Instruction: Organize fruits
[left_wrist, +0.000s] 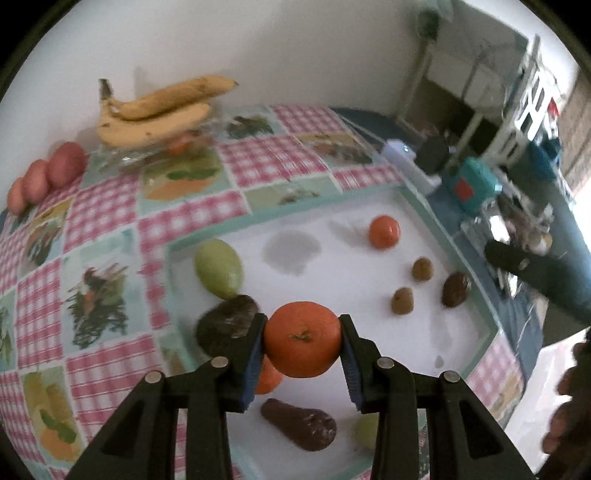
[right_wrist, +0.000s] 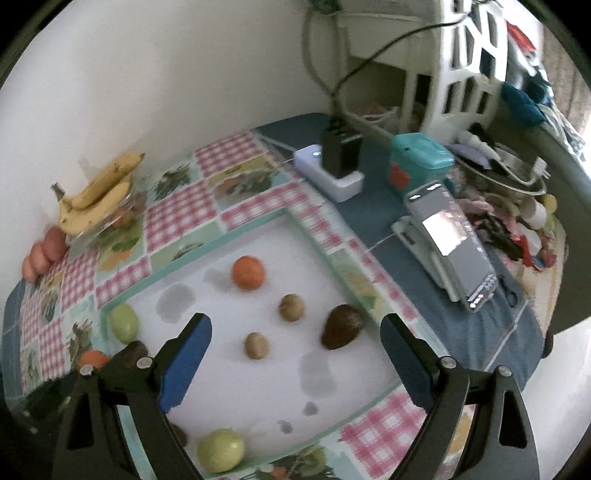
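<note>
In the left wrist view my left gripper (left_wrist: 303, 345) is shut on an orange (left_wrist: 303, 343), lifted above the white mat (left_wrist: 351, 295). Under it lie another orange (left_wrist: 267, 378), a dark avocado (left_wrist: 227, 326), a green fruit (left_wrist: 218, 267) and a brown pear-shaped fruit (left_wrist: 299, 424). Farther off are a third orange (left_wrist: 384, 232), two kiwis (left_wrist: 402, 301) and a brown avocado (left_wrist: 456, 290). My right gripper (right_wrist: 295, 332) stands open over the mat (right_wrist: 229, 387), nothing between its fingers; a kiwi (right_wrist: 256, 345), another kiwi (right_wrist: 291, 307), an avocado (right_wrist: 341, 326) and an orange (right_wrist: 248, 272) lie beneath.
Bananas (left_wrist: 155, 114) rest on a glass bowl at the back by the wall, with red fruits (left_wrist: 48, 175) to their left. A phone on a stand (right_wrist: 450, 247), a teal box (right_wrist: 417, 162), a white power strip (right_wrist: 328, 170) and clutter fill the right side.
</note>
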